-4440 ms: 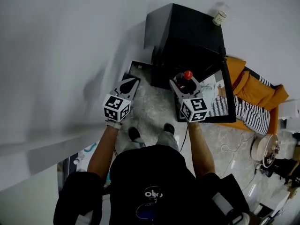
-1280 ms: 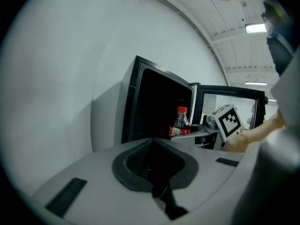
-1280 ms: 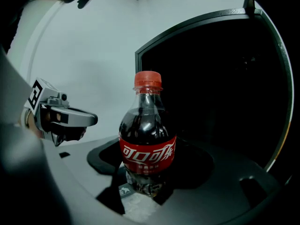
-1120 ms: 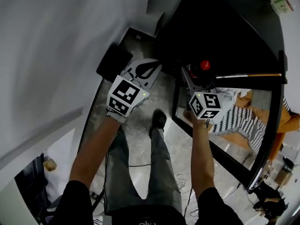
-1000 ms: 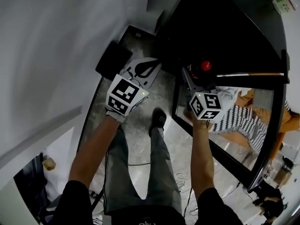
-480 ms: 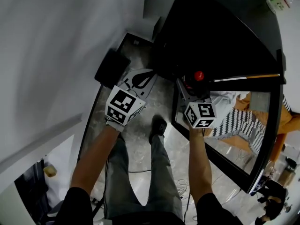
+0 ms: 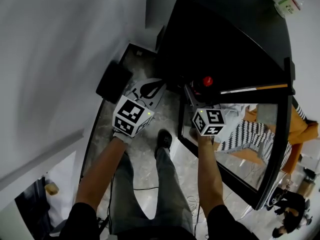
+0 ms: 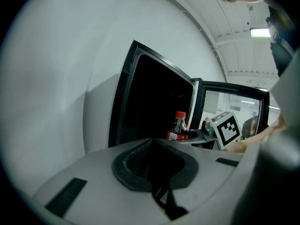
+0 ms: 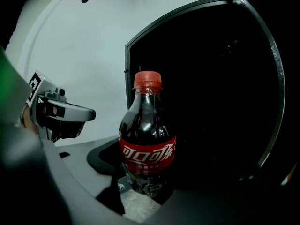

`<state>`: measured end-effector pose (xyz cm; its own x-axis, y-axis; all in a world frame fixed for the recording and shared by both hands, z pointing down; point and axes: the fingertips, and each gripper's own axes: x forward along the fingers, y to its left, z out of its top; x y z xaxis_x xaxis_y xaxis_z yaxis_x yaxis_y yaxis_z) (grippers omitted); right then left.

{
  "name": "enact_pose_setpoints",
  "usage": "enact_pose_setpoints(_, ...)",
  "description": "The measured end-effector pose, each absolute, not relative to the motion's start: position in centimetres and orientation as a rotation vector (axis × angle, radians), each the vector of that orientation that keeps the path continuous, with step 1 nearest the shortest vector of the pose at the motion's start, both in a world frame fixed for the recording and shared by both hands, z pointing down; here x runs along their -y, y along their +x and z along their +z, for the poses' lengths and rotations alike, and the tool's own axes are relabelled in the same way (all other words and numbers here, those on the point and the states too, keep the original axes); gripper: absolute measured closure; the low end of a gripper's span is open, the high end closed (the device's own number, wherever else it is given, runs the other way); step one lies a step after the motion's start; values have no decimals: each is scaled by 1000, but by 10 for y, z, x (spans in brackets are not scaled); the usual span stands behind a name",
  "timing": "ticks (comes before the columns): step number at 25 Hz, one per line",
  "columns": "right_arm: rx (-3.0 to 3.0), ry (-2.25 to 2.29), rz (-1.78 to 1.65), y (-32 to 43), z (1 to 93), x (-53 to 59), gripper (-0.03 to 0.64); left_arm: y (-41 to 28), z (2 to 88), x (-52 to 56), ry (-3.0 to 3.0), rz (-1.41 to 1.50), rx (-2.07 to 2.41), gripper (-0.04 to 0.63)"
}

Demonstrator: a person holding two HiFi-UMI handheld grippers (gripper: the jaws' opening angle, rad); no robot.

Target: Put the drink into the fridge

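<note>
Dark fridge [image 9: 225,78], right tool [image 9: 146,191] gripping 可口可乐 bottle [image 9: 147,135]

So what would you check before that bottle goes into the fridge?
1. Grip: ok. The right hand-held gripper is shut low on the cola bottle.
2. Bottle upright, red cap on: ok.
3. Fridge door open: ok.
4. Free space inside the fridge: cannot tell, the interior is dark.
5. Left hand-held gripper out of the way: ok, shut, empty, off to the side.
</note>
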<state>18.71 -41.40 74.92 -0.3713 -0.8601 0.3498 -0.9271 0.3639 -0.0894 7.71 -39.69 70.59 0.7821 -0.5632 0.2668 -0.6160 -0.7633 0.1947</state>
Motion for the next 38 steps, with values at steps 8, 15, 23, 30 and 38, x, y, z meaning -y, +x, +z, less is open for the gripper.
enact_pose_setpoints(8,2397,1634,369,194,742,461,305,94,691,420,2716,261,921,588)
enact_pose_setpoints(15,2394,1664,326,211,748,509,304,114,693,441,2720,224,925,588)
enact_pose_setpoints(23,2336,1705,309,230,777,538,305,122,700,458,2748,213,933,588)
enact_pose_setpoints(30,2314,1755,288,234,785,556,304,111,699,468,2737,208,960,588)
enact_pose_setpoints(38,2315,1782,312,234,786,563,304,95,693,471,2718,178,1014,588)
